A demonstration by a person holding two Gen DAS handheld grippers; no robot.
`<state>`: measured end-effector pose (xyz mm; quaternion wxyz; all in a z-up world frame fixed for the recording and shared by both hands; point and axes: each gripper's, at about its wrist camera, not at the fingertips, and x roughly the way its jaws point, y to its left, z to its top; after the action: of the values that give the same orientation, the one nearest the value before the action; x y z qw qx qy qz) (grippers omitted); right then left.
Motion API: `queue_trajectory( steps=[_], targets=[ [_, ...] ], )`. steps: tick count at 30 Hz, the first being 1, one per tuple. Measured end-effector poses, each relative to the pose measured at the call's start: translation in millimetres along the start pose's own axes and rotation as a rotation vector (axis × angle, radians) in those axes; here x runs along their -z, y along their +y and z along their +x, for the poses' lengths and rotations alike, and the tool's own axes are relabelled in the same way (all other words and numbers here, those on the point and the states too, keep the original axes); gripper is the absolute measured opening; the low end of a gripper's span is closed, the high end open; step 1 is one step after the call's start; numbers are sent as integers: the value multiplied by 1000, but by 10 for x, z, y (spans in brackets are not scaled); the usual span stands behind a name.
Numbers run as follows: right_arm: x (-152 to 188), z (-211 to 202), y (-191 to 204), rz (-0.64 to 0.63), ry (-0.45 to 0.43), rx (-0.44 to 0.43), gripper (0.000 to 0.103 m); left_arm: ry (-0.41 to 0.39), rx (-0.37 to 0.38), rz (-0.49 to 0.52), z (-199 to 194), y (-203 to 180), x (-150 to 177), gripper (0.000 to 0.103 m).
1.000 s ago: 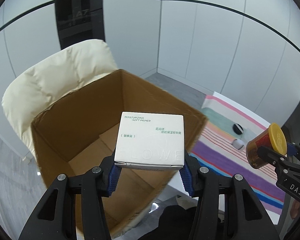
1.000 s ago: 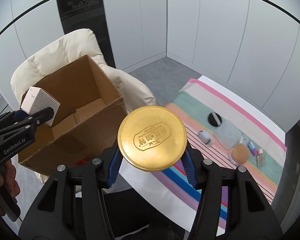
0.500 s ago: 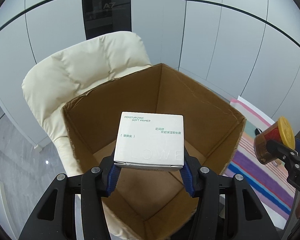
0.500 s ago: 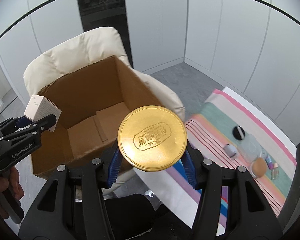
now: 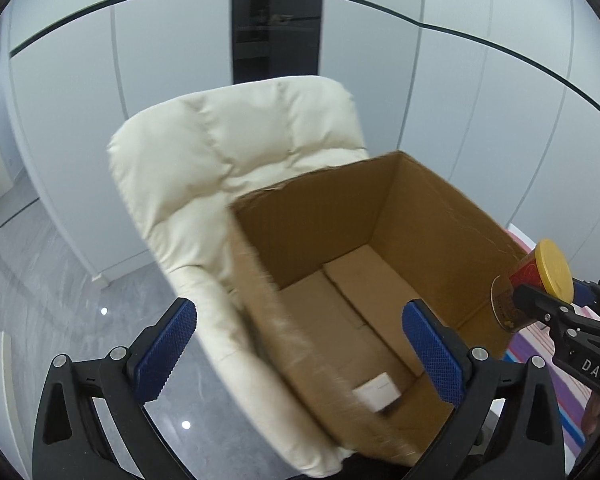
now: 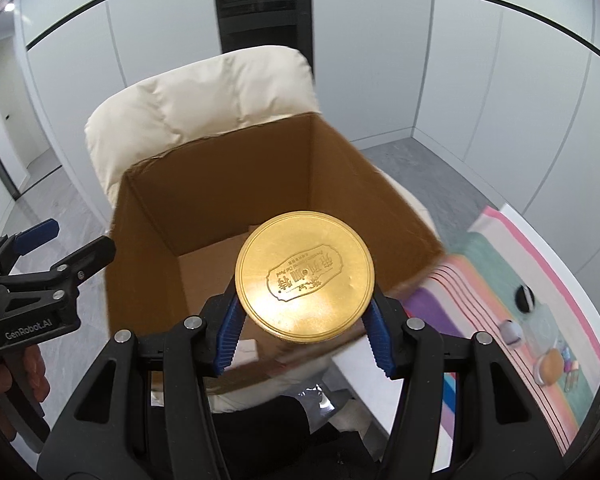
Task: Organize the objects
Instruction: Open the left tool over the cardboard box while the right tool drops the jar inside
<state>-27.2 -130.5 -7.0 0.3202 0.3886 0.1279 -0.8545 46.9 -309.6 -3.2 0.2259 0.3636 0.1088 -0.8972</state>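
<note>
Left gripper [image 5: 300,332] is spread wide with nothing between the pads, sitting over the near edge of the box [image 5: 312,216] on the chair [image 5: 228,152]. White carton [image 5: 377,393] lies on the box floor by the near wall. Right gripper [image 6: 305,326] is clamped on the gold-lidded jar [image 6: 305,276], above the box's near side.

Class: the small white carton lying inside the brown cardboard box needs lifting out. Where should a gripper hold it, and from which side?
Grip the small white carton across two opposite side faces, descending through the brown cardboard box's open top: it lies flat on the floor, walled in all round.
</note>
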Motion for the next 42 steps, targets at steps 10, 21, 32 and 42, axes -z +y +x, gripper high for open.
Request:
queue_trajectory(
  steps=[10, 21, 32, 42],
  targets=[
    [-86, 229, 555, -57, 25, -58, 58, 10, -68, -61, -68, 510, 97, 103],
    [-89, 126, 623, -70, -33, -33, 103, 13, -77, -71, -61, 515, 76, 103],
    [-53, 44, 297, -36, -41, 14, 103, 11, -48, -30, 0, 164, 27, 103],
    [36, -26, -139, 13, -33, 68, 103, 11, -2, 17, 70, -288, -26, 103]
  ],
)
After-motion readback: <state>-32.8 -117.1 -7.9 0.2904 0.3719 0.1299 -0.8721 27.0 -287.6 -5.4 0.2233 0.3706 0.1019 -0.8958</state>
